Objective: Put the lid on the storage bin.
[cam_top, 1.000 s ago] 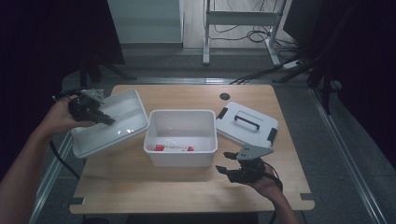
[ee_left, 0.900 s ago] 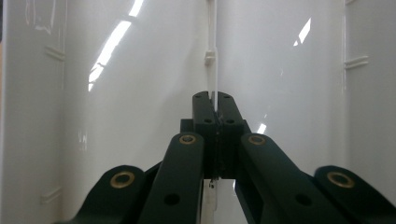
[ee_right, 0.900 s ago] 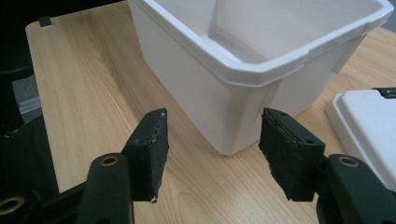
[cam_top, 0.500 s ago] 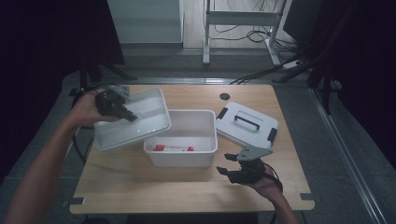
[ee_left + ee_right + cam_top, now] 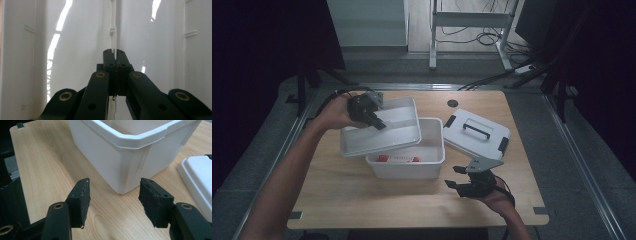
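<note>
tray [image 5: 382, 131], white and shallow, hangs tilted above the left part of the bin [image 5: 408, 161], its right edge over the bin's opening and its left edge out past the bin's left wall. left gripper [image 5: 368, 112] holds it at the far left, jaws clamped tight on the thin centre divider [image 5: 113, 30], as the left gripper view shows with white tray walls on both sides. bin sits mid-table [image 5: 362, 200], with something red [image 5: 383, 158] lying inside near its front wall. lid [image 5: 477, 134], white with a black handle [image 5: 476, 130] and black clips, lies flat on the table just right of the bin. right gripper [image 5: 460, 183] hovers low at the near right, near the bin's near right corner [image 5: 130, 165], jaws wide apart and holding nothing, wood grain between them.
</note>
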The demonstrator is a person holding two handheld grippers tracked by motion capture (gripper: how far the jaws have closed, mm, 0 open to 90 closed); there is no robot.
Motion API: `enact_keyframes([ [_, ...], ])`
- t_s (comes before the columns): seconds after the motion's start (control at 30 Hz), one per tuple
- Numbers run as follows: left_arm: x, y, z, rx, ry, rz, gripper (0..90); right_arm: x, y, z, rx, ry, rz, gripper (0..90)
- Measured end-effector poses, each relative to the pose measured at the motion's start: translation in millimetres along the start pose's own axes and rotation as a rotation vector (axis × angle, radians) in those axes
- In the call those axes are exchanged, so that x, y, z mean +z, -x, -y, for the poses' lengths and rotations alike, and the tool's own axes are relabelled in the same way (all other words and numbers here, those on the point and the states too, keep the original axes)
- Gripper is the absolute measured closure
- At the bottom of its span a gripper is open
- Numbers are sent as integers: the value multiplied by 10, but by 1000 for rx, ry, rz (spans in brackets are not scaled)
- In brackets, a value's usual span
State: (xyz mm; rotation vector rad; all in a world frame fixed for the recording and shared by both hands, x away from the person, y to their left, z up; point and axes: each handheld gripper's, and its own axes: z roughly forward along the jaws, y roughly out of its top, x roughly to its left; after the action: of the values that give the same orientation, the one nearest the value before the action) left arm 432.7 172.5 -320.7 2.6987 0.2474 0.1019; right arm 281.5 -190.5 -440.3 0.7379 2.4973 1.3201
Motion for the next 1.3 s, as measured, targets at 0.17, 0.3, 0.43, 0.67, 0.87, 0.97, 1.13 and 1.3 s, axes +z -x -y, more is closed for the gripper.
enact_keyframes([
  [0.17,94,4,-80,14,-5,14,898,25,2,4,1,-7,-4,416],
  [0.3,149,6,-142,16,-4,27,898,42,1,2,-2,-11,-5,417],
  [0.43,209,1,-197,29,-5,40,898,49,4,6,0,-11,-6,416],
  [0.67,322,-25,-265,47,-5,54,897,59,18,30,6,-17,-5,417],
  [0.87,404,-34,-321,64,-17,65,898,65,26,50,12,-17,-4,417],
  [0.97,419,-44,-363,81,-21,69,898,72,33,62,16,-17,-5,417],
  [1.13,461,-35,-433,87,-20,80,898,77,35,76,18,-14,-4,419],
  [1.3,534,-19,-495,103,-27,97,897,71,45,88,22,-14,-5,419],
])
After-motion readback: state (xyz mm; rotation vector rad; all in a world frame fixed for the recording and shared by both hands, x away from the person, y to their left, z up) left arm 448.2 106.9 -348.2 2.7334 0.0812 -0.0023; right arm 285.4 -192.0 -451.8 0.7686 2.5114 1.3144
